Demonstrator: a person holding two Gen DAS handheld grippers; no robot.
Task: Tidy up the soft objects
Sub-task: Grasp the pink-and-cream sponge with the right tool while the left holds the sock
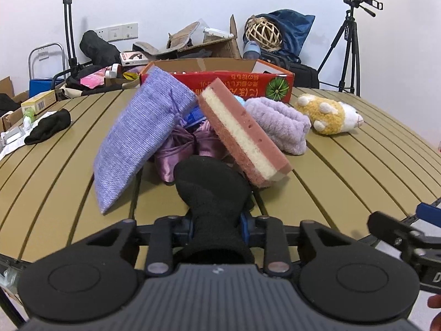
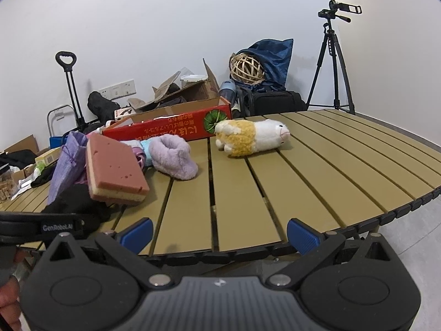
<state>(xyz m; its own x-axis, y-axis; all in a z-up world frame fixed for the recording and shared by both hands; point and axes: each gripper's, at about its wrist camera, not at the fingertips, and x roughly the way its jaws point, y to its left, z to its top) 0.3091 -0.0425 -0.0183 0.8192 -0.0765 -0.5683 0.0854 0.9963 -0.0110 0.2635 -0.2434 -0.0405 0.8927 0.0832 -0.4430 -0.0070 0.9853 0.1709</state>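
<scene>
The left gripper (image 1: 217,220) pinched a black knitted sock (image 1: 212,190) for sorting, while the right gripper (image 2: 219,234) hung spread and empty over the tan slatted table (image 2: 303,176).

Frame centre: sponge (image 1: 242,135) leans on pouch (image 1: 143,138); towel (image 1: 278,124) right of it, plush toy (image 1: 328,115) further right; box (image 1: 248,82) behind, all on table (image 1: 358,171).
</scene>
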